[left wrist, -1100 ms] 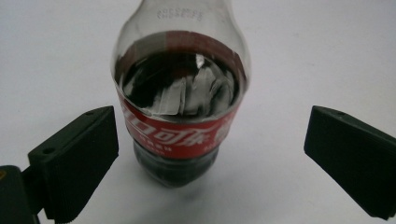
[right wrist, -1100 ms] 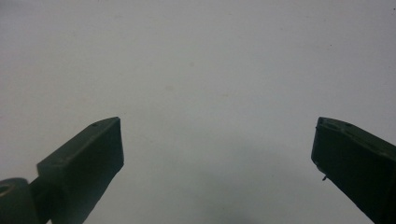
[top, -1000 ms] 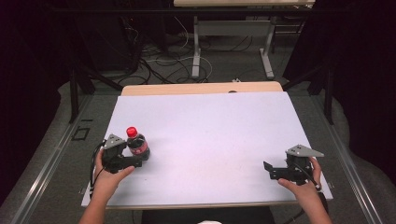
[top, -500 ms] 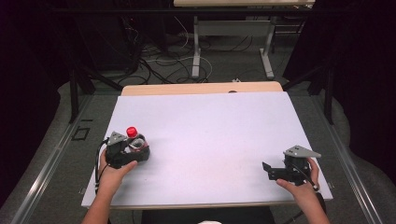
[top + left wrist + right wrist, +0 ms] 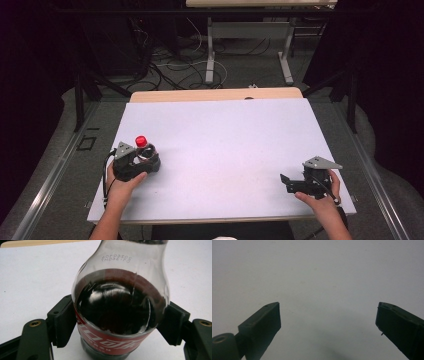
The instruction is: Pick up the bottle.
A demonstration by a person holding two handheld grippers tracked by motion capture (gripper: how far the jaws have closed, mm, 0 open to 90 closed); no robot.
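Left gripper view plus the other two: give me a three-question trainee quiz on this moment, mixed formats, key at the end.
1. True or false: the left hand-held gripper has its jaws against both sides of the cola bottle.
2. Multiple choice: the right hand-held gripper is A) shut on a cap, B) open over the bare white table, C) holding a cloth.
3. Fill in: in the high view the bottle's cap is ____ in colour.

Key: 1 true; 2 B; 3 red.

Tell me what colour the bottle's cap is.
Red; the bottle's cap shows best in the high view.
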